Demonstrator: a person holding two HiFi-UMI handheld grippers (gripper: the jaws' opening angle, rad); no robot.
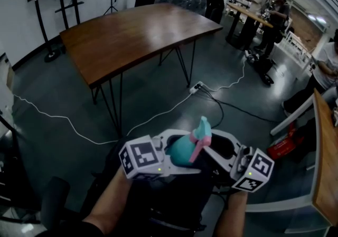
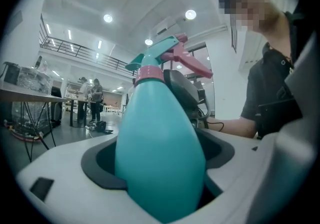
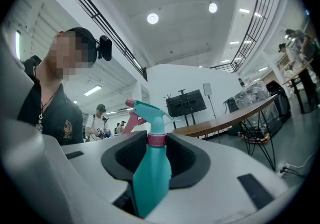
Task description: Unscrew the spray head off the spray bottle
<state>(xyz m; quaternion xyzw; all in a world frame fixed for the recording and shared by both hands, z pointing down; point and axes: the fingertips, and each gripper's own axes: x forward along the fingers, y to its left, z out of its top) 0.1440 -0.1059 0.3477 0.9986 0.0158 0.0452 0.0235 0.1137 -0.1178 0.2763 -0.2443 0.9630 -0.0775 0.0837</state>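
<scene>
A teal spray bottle with a pink collar and a pink trigger is held in the air between my two grippers, low in the head view. Its spray head points up and away from me. My left gripper is shut on the bottle's fat body, which fills the gap between its jaws. My right gripper comes in from the right. In the right gripper view its dark pads sit against both sides of the pink collar, with the spray head standing above them.
A brown wooden table on thin metal legs stands ahead. White cables and a power strip lie on the dark floor. Another desk edge runs along the right. People stand at the back right.
</scene>
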